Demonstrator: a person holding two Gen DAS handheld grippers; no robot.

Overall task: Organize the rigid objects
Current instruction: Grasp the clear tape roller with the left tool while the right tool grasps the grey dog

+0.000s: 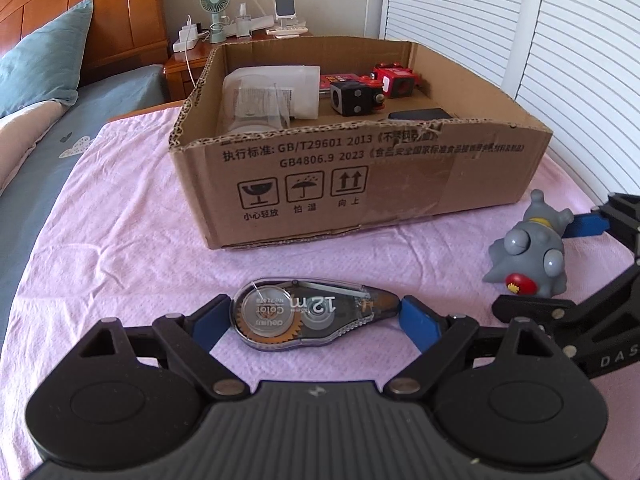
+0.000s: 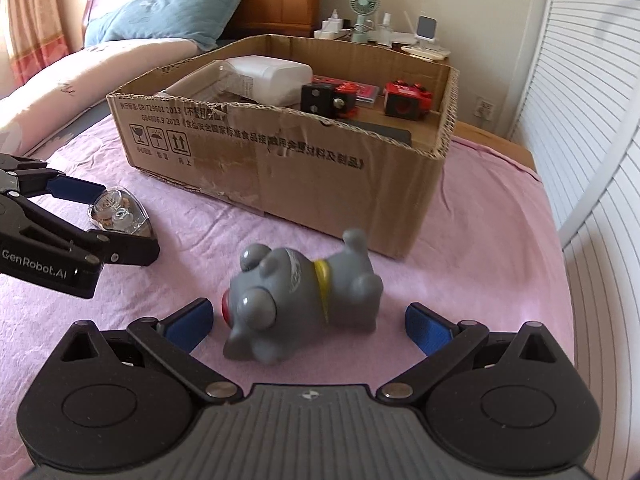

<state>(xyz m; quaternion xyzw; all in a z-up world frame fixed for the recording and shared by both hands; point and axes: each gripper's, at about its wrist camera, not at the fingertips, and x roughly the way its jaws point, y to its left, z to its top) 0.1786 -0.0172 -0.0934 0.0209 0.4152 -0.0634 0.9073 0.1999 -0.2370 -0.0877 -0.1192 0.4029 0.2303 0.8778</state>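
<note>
We are working over a pink cloth spread on a bed, with an open cardboard box sitting at its far side. The left gripper is pinching a clear correction-tape dispenser lengthwise: both blue pads are touching its ends, and the dispenser is lying flat on the cloth. From the right wrist view the same dispenser is showing between the left gripper's fingers.

The right gripper is standing with its jaws spread around a grey rubber dog toy. The toy is lying on its side on the cloth, just in front of the box, red nose close to the left-hand pad; the right-hand pad is standing clear of it. We are seeing the toy slightly blurred.

Inside the box, a white packet, a black cube, red blocks and a dark flat item are already lying.
</note>
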